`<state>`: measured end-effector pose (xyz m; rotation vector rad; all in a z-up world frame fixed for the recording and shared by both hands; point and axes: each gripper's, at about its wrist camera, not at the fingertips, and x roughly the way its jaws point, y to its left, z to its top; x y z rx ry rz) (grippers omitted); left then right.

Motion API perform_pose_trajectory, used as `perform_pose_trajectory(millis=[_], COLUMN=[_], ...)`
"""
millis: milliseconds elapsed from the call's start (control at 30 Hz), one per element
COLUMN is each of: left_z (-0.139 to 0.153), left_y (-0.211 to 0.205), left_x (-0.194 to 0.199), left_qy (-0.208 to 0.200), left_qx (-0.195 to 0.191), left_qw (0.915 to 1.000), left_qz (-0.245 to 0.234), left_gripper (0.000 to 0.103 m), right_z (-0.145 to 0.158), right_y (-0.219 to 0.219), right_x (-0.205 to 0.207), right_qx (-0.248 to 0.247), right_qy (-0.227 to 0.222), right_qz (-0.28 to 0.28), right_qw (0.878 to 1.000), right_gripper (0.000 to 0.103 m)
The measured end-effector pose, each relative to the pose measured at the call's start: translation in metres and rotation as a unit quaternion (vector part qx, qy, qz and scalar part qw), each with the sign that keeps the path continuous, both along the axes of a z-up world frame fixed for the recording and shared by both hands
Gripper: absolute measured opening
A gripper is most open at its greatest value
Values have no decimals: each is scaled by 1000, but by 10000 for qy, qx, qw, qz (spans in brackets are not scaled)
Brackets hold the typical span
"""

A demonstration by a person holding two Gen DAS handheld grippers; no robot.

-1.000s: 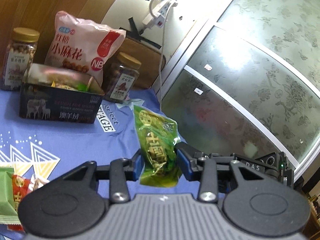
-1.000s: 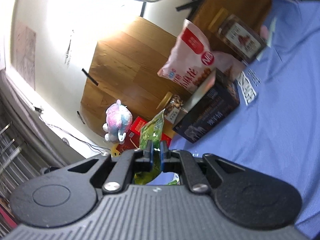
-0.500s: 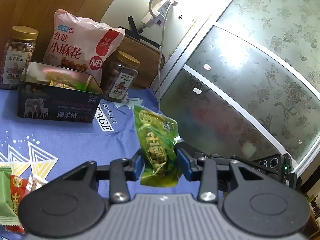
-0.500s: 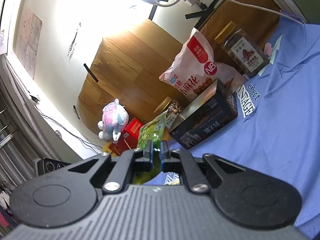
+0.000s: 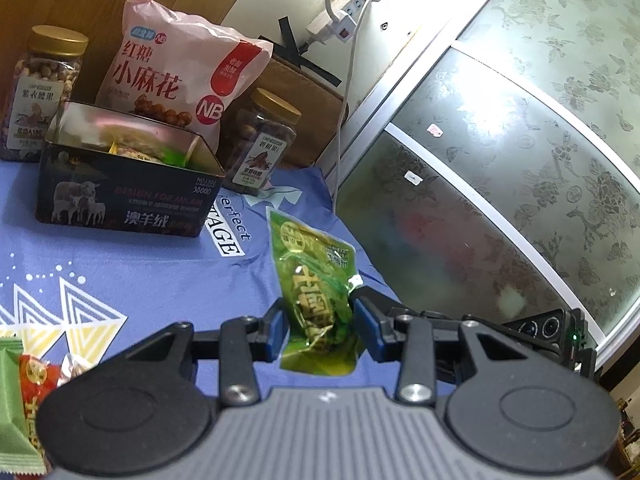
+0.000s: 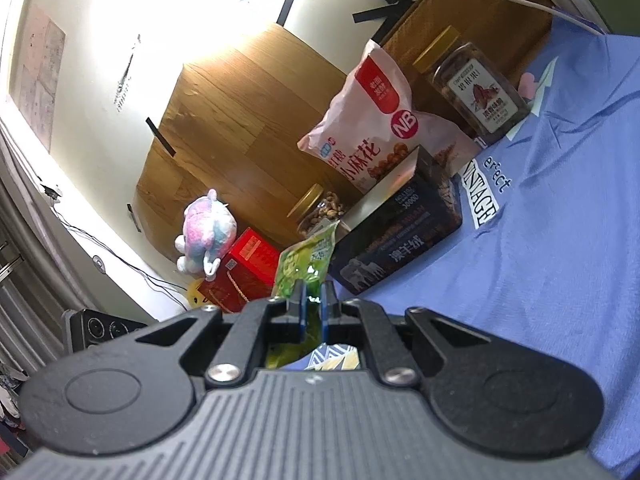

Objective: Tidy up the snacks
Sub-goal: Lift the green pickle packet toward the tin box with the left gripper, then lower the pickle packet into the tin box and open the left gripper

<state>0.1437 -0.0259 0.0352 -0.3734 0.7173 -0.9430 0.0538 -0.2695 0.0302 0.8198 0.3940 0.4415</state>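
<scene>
The left gripper (image 5: 320, 330) and the right gripper (image 6: 313, 305) are each clamping a green snack packet (image 5: 314, 280), so both should be travelling to the open tin box (image 5: 120, 184) ahead, releasing only above its opening.

Pink snack bag (image 5: 176, 80) reads "NB"; blue cloth (image 5: 160, 276) reads "VINTAGE".

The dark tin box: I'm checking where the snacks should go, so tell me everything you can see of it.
The dark tin box is rectangular, with no lid on it, and its bare metal inner walls shine. Its dark front shows white sheep, small lettering and Chinese characters. It stands upright on the blue cloth, with wrapped snacks already inside. A pink snack bag leans up behind it, with a nut jar to either side. No gripper touches it.
</scene>
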Motion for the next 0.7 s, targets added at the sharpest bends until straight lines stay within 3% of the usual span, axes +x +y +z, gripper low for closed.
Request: perform_pose_trajectory(millis=[367,700], left_z=[-6,5], left_y=[2,9], left_x=[14,39], left_qy=[99,-27], left_qx=[-4,163], left_qw=[9999,9995], left_qz=[42,267], left_gripper=[36,36], right_z=[-3,2], right_y=[4,12], right_x=[12,48], right_qx=[-82,-133], right_qy=[104,77], right_qz=[-31,185], right_qw=[9999,9997], right_gripper=[9,9])
